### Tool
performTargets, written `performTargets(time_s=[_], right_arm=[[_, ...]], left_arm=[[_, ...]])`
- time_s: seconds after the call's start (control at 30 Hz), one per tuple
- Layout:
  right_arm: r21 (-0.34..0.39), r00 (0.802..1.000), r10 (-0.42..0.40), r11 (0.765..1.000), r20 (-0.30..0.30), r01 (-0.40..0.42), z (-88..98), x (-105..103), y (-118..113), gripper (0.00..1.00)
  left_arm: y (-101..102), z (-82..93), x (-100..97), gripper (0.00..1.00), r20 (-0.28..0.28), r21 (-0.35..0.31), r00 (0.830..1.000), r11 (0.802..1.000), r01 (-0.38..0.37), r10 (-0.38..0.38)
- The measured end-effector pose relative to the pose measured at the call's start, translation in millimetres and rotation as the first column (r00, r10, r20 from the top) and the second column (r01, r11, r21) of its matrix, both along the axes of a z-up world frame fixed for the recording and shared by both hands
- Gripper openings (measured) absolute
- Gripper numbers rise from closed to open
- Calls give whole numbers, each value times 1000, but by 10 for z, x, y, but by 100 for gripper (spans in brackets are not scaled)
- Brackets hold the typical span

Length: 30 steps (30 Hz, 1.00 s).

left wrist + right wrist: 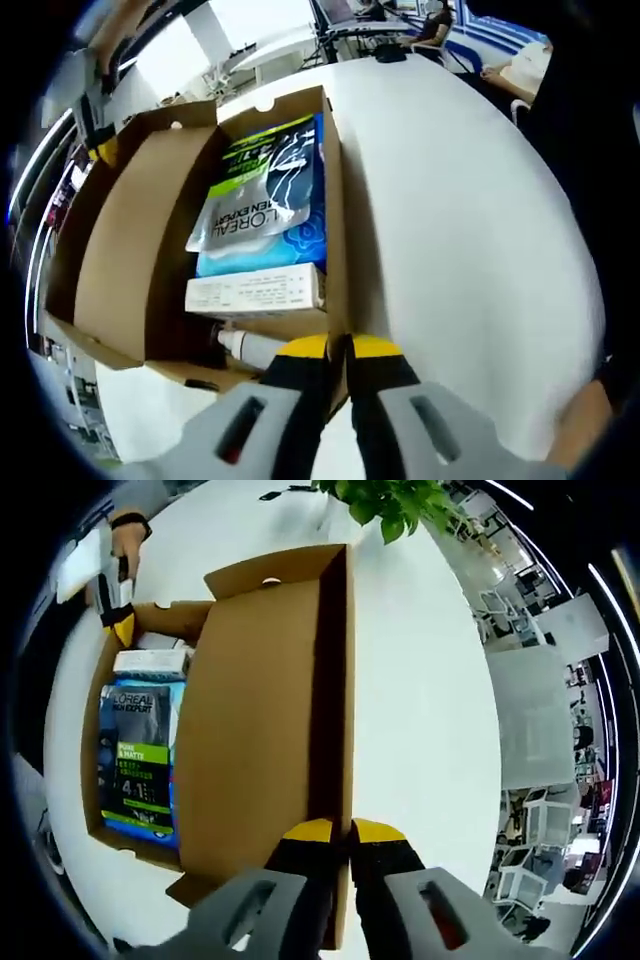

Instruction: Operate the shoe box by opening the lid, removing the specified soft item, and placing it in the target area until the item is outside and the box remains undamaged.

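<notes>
White table (470, 200), office behind, both hand-held grippers pinching open shoe box (130, 260) walls

A white bottle (250, 347) lies half hidden under the box's white carton (256, 291).

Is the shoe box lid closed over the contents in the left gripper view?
No. The lid is swung open beside the shoe box, leaving the blue L'Oreal pouch inside uncovered.

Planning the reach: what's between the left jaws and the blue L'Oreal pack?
In the left gripper view: the box wall, a white bottle and a white carton.
</notes>
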State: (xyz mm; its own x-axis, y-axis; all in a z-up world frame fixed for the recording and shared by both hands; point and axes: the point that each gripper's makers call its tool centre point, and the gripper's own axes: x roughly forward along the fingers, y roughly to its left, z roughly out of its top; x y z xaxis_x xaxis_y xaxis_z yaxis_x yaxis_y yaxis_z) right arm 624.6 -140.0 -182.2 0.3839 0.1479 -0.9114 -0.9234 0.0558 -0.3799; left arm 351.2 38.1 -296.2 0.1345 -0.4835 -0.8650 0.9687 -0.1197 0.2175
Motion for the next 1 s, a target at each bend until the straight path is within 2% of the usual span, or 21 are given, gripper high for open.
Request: performTargets(time_s=[0.5, 0.63, 0.83, 1.0], right_arm=[[39, 998, -12, 999, -68, 15, -287, 139, -59, 4], [44, 994, -14, 999, -108, 18, -345, 150, -52, 4], [61, 980, -15, 998, -199, 28, -441, 152, -37, 4], [58, 968, -9, 998, -252, 24, -589, 164, -21, 5]], left_arm=[[-22, -37, 27, 5, -4, 0, 1000, 1000, -3, 3], [-28, -44, 30, 5, -6, 0, 1000, 1000, -5, 5], [-39, -49, 27, 5, -9, -4, 1000, 1000, -3, 3], [-49, -45, 20, 5, -19, -11, 1000, 1000, -7, 7]])
